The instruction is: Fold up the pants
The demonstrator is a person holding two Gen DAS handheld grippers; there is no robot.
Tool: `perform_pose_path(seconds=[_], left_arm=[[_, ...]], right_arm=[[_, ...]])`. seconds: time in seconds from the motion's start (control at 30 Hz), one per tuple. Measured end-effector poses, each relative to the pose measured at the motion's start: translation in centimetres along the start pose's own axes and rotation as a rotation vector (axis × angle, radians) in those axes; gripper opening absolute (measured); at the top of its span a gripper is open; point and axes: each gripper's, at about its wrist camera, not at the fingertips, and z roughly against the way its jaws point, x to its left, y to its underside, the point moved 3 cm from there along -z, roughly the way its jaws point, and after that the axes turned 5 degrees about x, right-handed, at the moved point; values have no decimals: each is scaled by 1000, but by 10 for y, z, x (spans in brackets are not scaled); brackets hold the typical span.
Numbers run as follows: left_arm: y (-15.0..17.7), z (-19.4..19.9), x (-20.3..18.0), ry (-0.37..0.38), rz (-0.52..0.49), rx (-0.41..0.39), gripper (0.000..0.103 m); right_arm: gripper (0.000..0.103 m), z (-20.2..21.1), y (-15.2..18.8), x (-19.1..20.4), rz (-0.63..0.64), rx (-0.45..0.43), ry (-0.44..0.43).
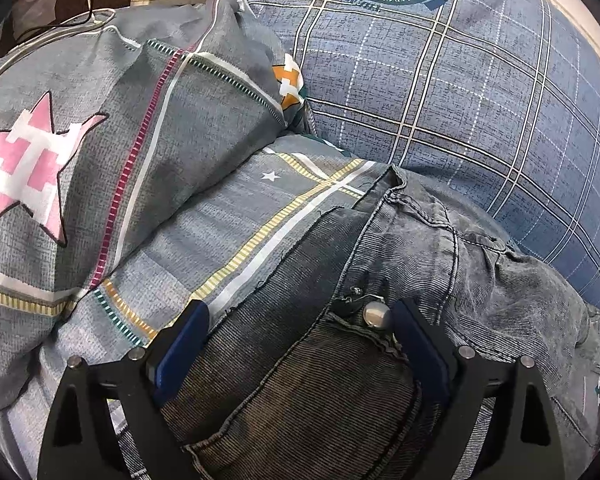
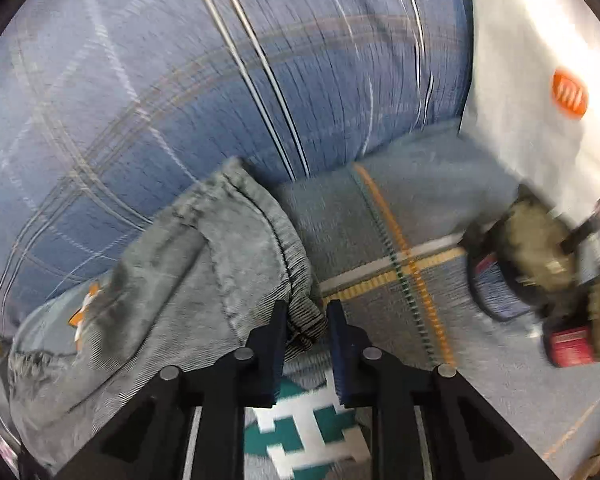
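**Waistband under the left tongs, hem edge at the right**

Denim fills the near view: the grey pants [image 1: 379, 280] lie bunched on a patterned bedsheet [image 1: 236, 232], partly doubled over, waistband and metal button [image 1: 376, 315] between the fingers of the left gripper [image 1: 300, 336]. Its tongs stand wide apart, straddling the cloth without pinching it. The right gripper [image 2: 307, 322] has its tongs nearly together with a corner of fabric between them; the view is blurred, so I cannot tell whether they clamp it. A plaid pillow [image 1: 439, 100] lies beyond. Judging from this, pinch both layers at the waistband, keep the edges aligned, and draw the fold flat before releasing.
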Motion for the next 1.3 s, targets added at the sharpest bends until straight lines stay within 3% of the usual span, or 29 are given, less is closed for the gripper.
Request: perform_pose_path(seconds=[0.2, 0.27, 0.37, 0.43, 0.5, 0.53, 0.63, 0.8, 0.87, 0.9, 0.97, 1.07, 1.17, 1.3], left_arm=[[-9, 20, -2, 9, -27, -7, 93], [-17, 39, -3, 28, -36, -42, 93], [-29, 47, -9, 75, -59, -2, 93], [-41, 46, -12, 106, -91, 49, 93], [-56, 38, -13, 120, -90, 77, 93], [-64, 32, -13, 125, -85, 100, 93], [-85, 13, -22, 184, -65, 180, 93], [-106, -42, -52, 246, -51, 334, 92], [-112, -62, -60, 267, -28, 388, 83], [-115, -69, -63, 269, -28, 399, 79], [-120, -84, -65, 239, -16, 415, 79], [-122, -95, -70, 254, -10, 433, 79], [-125, -97, -75, 266, -17, 436, 59], [-123, -103, -83, 282, -30, 450, 58]], right_arm=[[20, 94, 31, -22, 2, -72, -43], [27, 86, 53, -35, 21, -17, -7], [36, 45, 91, -51, 25, 169, 51], [37, 44, 103, -64, -8, 145, 27], [52, 61, 106, -67, -25, 76, -26], [63, 72, 105, -65, -15, 39, -41], [63, 101, 100, -54, 37, -53, -83], [65, 106, 84, -38, 68, -77, -161], [65, 99, 75, -35, 68, -85, -177], [65, 97, 70, -34, 64, -83, -185], [65, 87, 58, -28, 63, -80, -180], [65, 80, 43, -22, 68, -82, -173], [65, 76, 31, -17, 71, -82, -176], [65, 66, 23, -9, 73, -66, -181]])
